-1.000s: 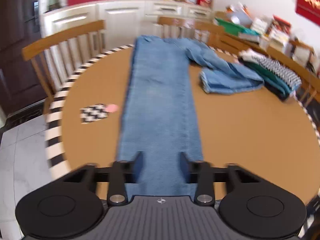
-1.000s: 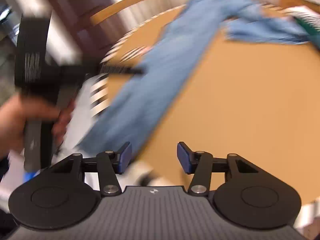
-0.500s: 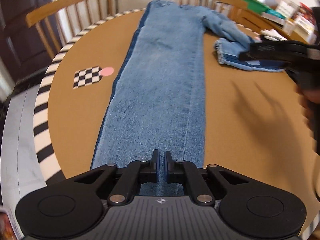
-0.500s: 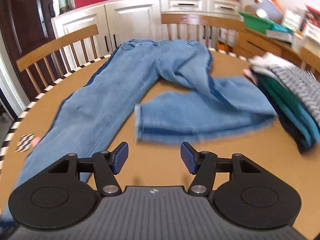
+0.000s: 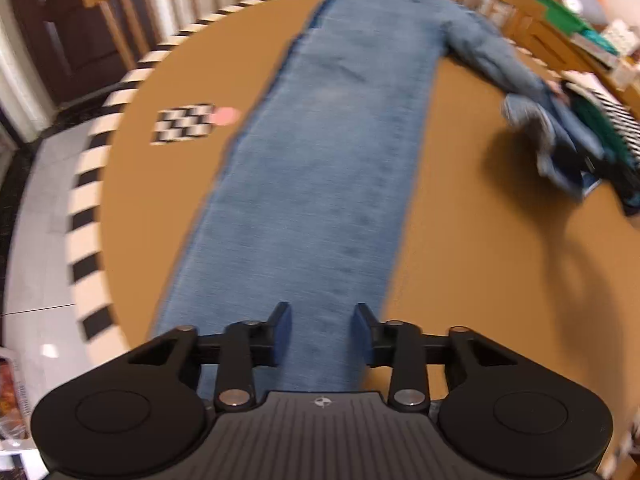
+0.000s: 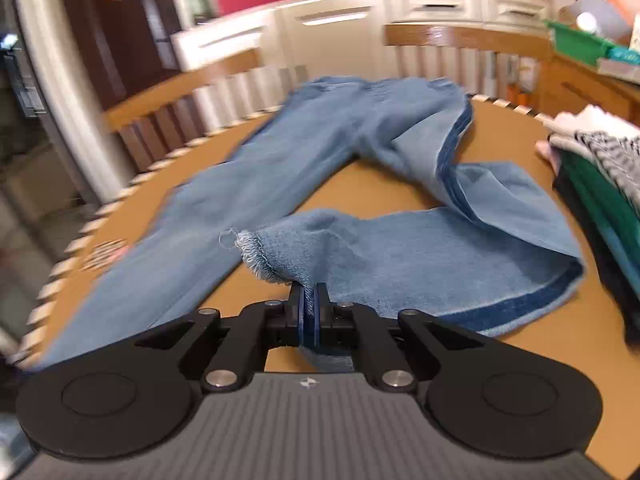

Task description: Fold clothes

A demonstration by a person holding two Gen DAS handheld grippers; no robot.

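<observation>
A pair of light blue jeans (image 5: pixel 332 168) lies on the round brown table (image 5: pixel 480 280). One leg runs straight from the far waistband toward me. The other leg (image 6: pixel 420 256) is bent across to the right. My left gripper (image 5: pixel 320 330) is open, its fingers either side of the straight leg's near end. My right gripper (image 6: pixel 308 312) is shut on the frayed hem (image 6: pixel 260 260) of the bent leg and lifts it a little off the table; that lifted hem also shows in the left wrist view (image 5: pixel 536 132).
A stack of folded clothes (image 6: pixel 600 184) sits at the table's right edge. A checkered marker with a pink dot (image 5: pixel 188 122) lies left of the jeans. Wooden chairs (image 6: pixel 192 92) ring the far side. White cabinets stand behind.
My left gripper was shut on the straight leg's end and has opened. My right gripper, open above the bent leg's hem, has closed on it and raised it.
</observation>
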